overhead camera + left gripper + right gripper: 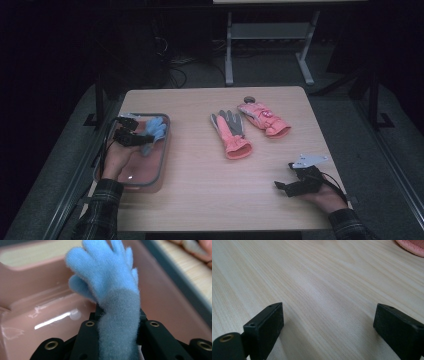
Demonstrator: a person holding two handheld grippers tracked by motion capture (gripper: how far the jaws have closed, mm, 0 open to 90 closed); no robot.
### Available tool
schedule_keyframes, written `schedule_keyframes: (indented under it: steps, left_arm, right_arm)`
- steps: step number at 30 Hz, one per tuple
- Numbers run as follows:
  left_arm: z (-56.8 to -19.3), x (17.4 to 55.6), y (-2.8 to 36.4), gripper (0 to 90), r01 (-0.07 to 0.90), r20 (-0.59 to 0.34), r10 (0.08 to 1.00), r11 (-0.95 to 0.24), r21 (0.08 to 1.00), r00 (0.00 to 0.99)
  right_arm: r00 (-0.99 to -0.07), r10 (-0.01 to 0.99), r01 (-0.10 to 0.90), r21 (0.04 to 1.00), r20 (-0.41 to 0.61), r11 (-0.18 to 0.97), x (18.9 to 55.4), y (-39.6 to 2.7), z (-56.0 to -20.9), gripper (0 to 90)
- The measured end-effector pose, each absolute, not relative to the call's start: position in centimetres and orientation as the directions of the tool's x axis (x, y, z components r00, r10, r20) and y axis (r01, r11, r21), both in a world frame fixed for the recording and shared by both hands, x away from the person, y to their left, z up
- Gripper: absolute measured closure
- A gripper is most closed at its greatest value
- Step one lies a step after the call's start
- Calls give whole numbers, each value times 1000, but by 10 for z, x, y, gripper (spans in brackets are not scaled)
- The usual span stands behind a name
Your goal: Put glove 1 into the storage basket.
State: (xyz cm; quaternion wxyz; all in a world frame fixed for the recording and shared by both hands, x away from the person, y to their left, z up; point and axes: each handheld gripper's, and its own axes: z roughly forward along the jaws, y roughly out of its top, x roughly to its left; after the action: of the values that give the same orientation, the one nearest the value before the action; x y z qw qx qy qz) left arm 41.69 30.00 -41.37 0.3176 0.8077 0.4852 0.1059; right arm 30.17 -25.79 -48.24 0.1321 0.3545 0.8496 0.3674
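Left tool (117, 322) clamps fuzzy blue fleece glove (110, 282) over glossy pink plastic tray (30, 315); right tool (327, 322) spread wide above pale wood-grain worktop (317, 285).

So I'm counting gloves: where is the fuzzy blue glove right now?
The fuzzy blue glove is at the table's left side in the high view, over the pink plastic bin, clamped in the left gripper.

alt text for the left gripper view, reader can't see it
A fluffy blue glove fills the centre, its cuff pinched between the left gripper's two black jaws at the bottom. Behind it lies the glossy pink tray, with a strip of wooden table at upper right.
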Motion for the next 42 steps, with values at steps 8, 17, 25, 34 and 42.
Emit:
schedule_keyframes:
  steps: [8, 17, 25, 34, 42]
  left_arm:
    - [-428, 421, 301, 596, 757, -146, 857, -340, 558, 493]
    - [-429, 421, 305, 178, 754, -124, 871, -330, 567, 475]
    - [-406, 409, 303, 152, 700, -115, 853, -332, 632, 509]
    - [-378, 389, 276, 146, 626, -136, 792, -352, 696, 595]
    - [-371, 370, 233, 145, 574, -138, 729, -391, 719, 670]
  right_arm:
    - [-714, 700, 505, 718, 36, 479, 302, -258, -482, 87]
    - [-714, 700, 505, 718, 36, 479, 302, -258, -482, 87]
    - [-714, 700, 505, 718, 36, 479, 302, -258, -482, 87]
    - [-708, 706, 509, 718, 35, 475, 302, -258, -482, 87]
    - [-708, 706, 509, 718, 35, 475, 302, -258, -482, 87]
